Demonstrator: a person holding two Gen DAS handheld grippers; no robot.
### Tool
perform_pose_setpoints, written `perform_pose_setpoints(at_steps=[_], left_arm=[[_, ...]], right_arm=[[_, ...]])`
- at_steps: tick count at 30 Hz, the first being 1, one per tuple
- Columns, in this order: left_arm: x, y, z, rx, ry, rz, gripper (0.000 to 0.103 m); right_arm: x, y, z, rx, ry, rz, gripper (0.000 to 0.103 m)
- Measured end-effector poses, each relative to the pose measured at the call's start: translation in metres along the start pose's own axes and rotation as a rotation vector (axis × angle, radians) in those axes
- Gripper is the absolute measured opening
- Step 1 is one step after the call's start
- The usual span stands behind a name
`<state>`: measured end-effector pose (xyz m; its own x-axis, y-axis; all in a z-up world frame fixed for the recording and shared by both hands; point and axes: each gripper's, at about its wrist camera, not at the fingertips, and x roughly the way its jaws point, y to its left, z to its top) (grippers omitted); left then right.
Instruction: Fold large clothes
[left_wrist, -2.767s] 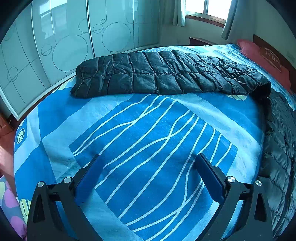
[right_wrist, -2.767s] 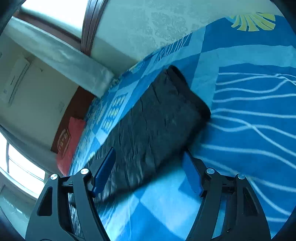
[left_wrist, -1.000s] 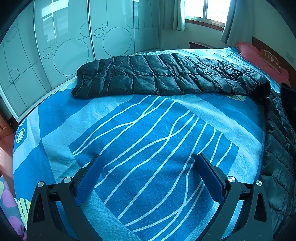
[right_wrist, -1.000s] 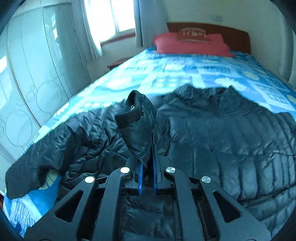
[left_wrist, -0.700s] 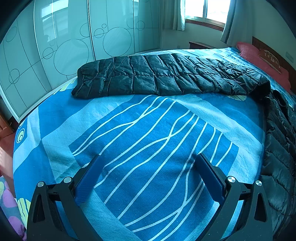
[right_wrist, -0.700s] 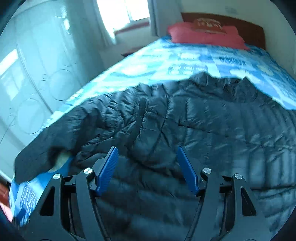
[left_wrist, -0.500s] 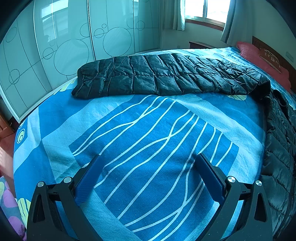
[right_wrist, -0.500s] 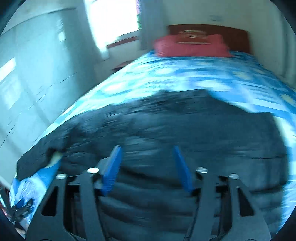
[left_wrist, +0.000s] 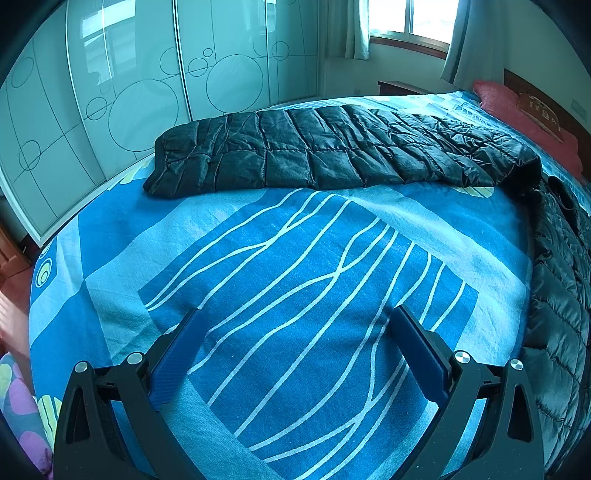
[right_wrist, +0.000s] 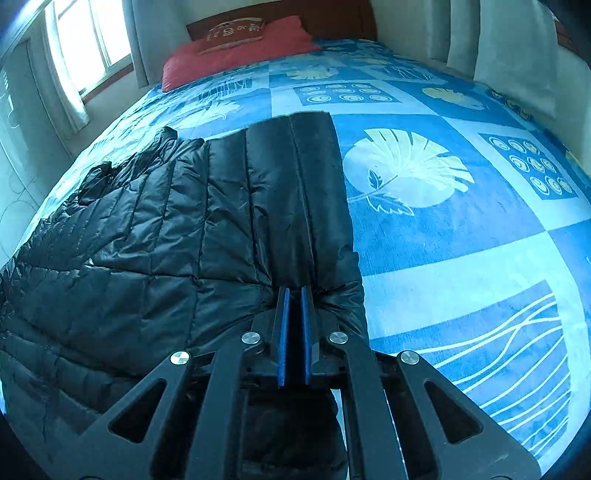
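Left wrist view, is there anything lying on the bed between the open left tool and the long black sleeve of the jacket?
Nothing visible does. Between the left tool, with its jaws standing wide apart, and the jacket sleeve there is only bare blue bedspread. The rest of the jacket runs down the right edge, off that path.

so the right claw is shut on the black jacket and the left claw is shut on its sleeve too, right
Not quite. The right claw is shut on the black jacket, but the left wrist view shows the left claw open and empty above the blue bedspread, apart from the sleeve.
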<state>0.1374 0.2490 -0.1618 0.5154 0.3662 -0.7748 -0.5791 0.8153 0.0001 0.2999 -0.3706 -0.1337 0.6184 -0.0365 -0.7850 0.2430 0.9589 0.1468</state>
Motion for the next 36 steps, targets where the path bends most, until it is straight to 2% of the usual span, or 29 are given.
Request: perform_pose_setpoints(at_steps=[2, 5, 7, 8, 9, 10, 13, 15, 16, 19, 20, 22, 25, 26, 28, 29, 31, 33, 36], left_arm=[[0.000, 0.001, 0.000, -0.003, -0.001, -0.003, 0.099], [0.000, 0.000, 0.000, -0.001, -0.002, 0.000, 0.099], [0.000, 0.000, 0.000, 0.000, -0.001, 0.000, 0.099], [0.000, 0.001, 0.000, -0.001, -0.001, 0.000, 0.099], [0.000, 0.002, 0.000, -0.002, -0.001, -0.001, 0.099], [0.000, 0.000, 0.000, -0.001, -0.001, -0.001, 0.099], [0.000, 0.001, 0.000, -0.003, -0.002, -0.003, 0.099], [0.000, 0.001, 0.000, -0.002, -0.002, -0.001, 0.099], [0.000, 0.000, -0.001, 0.000, -0.002, 0.001, 0.099], [0.000, 0.001, 0.000, 0.001, -0.003, 0.003, 0.099], [0.000, 0.001, 0.000, 0.001, -0.003, 0.003, 0.099], [0.000, 0.000, -0.001, 0.001, -0.003, 0.002, 0.099], [0.000, 0.000, -0.001, 0.003, -0.003, 0.004, 0.099], [0.000, 0.001, 0.000, 0.002, -0.003, 0.004, 0.099], [0.000, 0.000, -0.001, 0.001, -0.003, 0.002, 0.099], [0.000, 0.000, -0.001, 0.002, -0.004, 0.003, 0.099], [0.000, 0.000, -0.001, 0.002, -0.004, 0.003, 0.099], [0.000, -0.001, -0.001, 0.001, -0.004, 0.002, 0.099], [0.000, 0.001, 0.000, 0.002, -0.003, 0.002, 0.099]], right_arm=[[-0.012, 0.000, 0.010, 0.021, -0.039, 0.038, 0.007], [-0.008, 0.000, 0.036, 0.043, -0.083, 0.055, 0.008], [0.008, -0.003, 0.049, 0.052, -0.068, 0.053, 0.008], [0.020, -0.006, 0.052, 0.057, -0.042, 0.047, 0.008], [0.040, -0.009, 0.050, 0.063, 0.025, 0.029, 0.007], [0.048, -0.010, 0.050, 0.063, 0.044, 0.031, 0.006], [0.038, -0.005, 0.059, 0.059, 0.027, 0.019, 0.006], [0.026, 0.001, 0.069, 0.050, -0.031, 0.030, 0.007], [0.022, 0.005, 0.075, 0.037, -0.058, 0.019, 0.010], [0.033, 0.012, 0.088, 0.012, -0.081, 0.008, 0.031], [0.044, 0.013, 0.089, 0.008, -0.065, -0.009, 0.031], [0.070, 0.013, 0.086, 0.005, -0.003, -0.038, 0.031], [0.079, 0.017, 0.084, -0.035, -0.012, -0.075, 0.031], [0.072, 0.021, 0.084, -0.040, -0.020, -0.088, 0.032], [0.051, 0.028, 0.078, -0.027, -0.045, -0.049, 0.035], [0.038, 0.033, 0.071, -0.016, -0.063, -0.021, 0.046], [0.017, 0.043, 0.054, -0.018, -0.088, 0.011, 0.055], [0.005, 0.056, 0.034, -0.053, -0.083, 0.035, 0.057], [0.004, 0.071, 0.010, -0.090, -0.069, 0.011, 0.057]])
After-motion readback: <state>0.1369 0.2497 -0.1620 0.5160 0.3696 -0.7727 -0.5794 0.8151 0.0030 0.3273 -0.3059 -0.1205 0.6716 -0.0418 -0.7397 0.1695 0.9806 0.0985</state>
